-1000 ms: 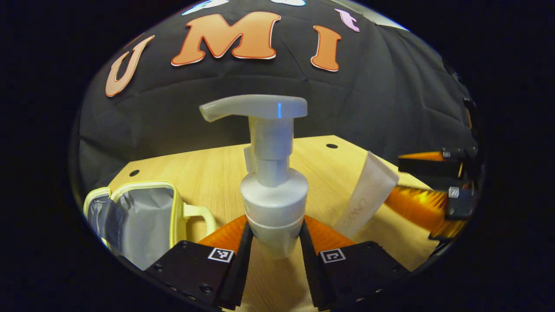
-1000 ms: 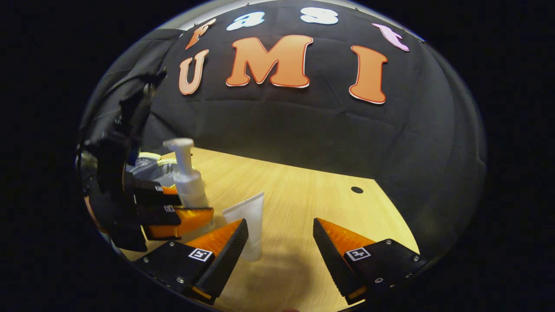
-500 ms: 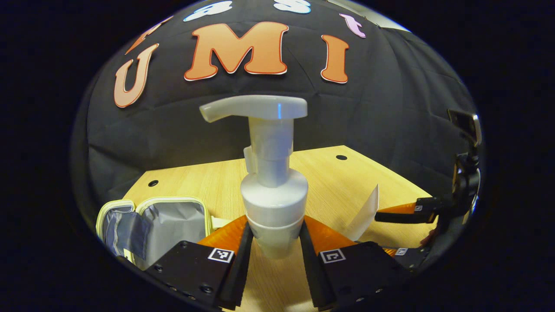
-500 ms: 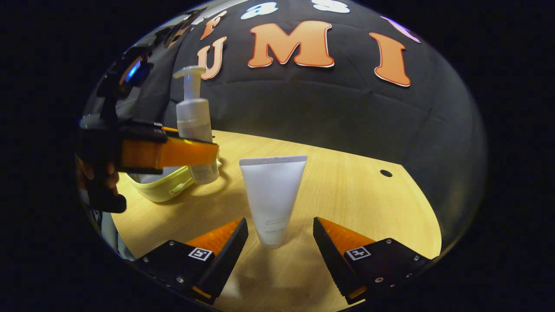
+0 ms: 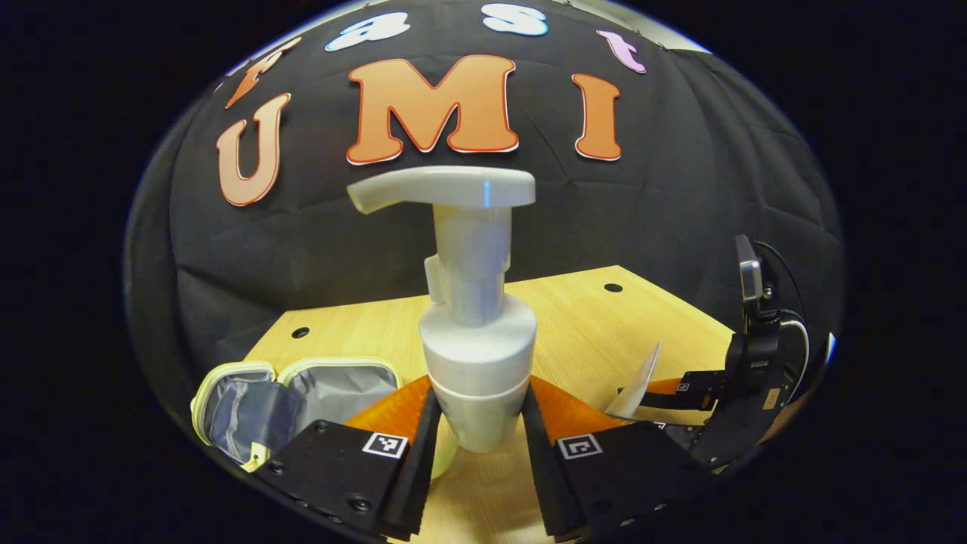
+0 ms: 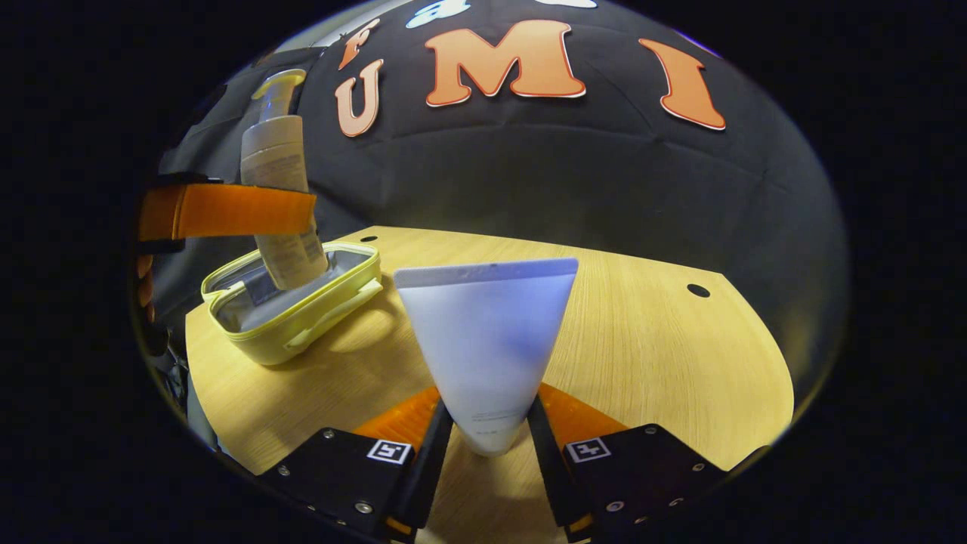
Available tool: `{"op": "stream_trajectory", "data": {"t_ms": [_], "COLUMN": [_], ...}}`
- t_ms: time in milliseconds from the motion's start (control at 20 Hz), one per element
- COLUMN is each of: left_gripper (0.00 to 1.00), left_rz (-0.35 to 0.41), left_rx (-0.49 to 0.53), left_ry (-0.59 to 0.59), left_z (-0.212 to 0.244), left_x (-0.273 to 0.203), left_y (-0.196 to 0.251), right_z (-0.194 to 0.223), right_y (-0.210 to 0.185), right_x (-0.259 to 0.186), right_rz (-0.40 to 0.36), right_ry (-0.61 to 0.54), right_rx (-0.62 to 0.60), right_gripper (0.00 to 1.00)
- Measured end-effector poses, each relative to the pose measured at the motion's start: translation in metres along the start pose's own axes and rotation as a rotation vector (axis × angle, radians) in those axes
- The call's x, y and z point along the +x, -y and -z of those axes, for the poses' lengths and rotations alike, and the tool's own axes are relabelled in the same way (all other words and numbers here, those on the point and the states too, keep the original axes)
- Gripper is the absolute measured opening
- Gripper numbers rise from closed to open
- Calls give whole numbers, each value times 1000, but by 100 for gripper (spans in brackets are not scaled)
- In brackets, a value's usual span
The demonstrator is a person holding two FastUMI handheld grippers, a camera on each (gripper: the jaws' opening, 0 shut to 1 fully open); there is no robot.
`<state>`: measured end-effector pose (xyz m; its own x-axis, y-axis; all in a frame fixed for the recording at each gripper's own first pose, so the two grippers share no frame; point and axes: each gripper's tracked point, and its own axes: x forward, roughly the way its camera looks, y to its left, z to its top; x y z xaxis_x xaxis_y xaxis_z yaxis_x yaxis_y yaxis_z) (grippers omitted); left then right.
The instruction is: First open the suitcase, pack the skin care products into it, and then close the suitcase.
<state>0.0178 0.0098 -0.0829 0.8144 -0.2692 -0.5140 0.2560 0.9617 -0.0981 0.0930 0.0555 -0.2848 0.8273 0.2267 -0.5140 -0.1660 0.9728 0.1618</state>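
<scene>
We are gripping the pump bottle (image 5: 477,355) in the left gripper (image 5: 474,438) and the tube (image 6: 487,340) in the right gripper (image 6: 489,446) (both clenched low down), risking the tall bottle tipping against the open suitcase (image 6: 291,332) rim.

- Setting: a staged recording booth, not a lived-in room.
- Backdrop: black cloth wall (image 6: 544,189), creased and draped, curving behind and around the work surface on every visible side.
- Work surface: light wooden table (image 6: 650,355) with pale straight grain, a rounded edge, and small round dark holes (image 6: 698,290) set near its corners.
- Household props: a small yellow suitcase (image 6: 291,329) with a grey lining, lying open on the table; a white pump bottle (image 5: 477,355); a white tube (image 6: 483,340).
- Equipment: a hand-held gripper rig (image 5: 744,378) with cable and mounted camera, seen at the table's edge in the left gripper view.
- Lighting: warm, falling on the table; surroundings dark.
</scene>
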Motion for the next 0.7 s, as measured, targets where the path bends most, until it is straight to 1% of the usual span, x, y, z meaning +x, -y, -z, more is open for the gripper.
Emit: {"op": "stream_trajectory", "data": {"t_ms": [50, 100, 150, 200, 500, 700], "left_gripper": [57, 58, 57, 58, 58, 57], "left_rz": [-10, -26, -39, -51, -118, -163], "left_rx": [1, 1, -4, -10, -54, -80], "left_ry": [2, 5, 5, 9, 38, 53], "left_z": [-2, -5, -8, -10, -33, -48], "left_x": [-3, -6, -11, -13, -38, -61], "left_y": [-4, -9, -14, -19, -45, -65], "right_z": [-4, -10, -18, -24, -93, -127], "right_y": [0, -2, -3, -4, -8, -21], "right_x": [-2, -4, -7, -11, -48, -71], "right_rz": [-4, -11, -19, -27, -45, -84], "right_ry": [3, 5, 11, 12, 106, 163], "right_rx": [12, 17, 16, 9, -7, -23], "right_gripper": [59, 53, 52, 56, 56, 56]}}
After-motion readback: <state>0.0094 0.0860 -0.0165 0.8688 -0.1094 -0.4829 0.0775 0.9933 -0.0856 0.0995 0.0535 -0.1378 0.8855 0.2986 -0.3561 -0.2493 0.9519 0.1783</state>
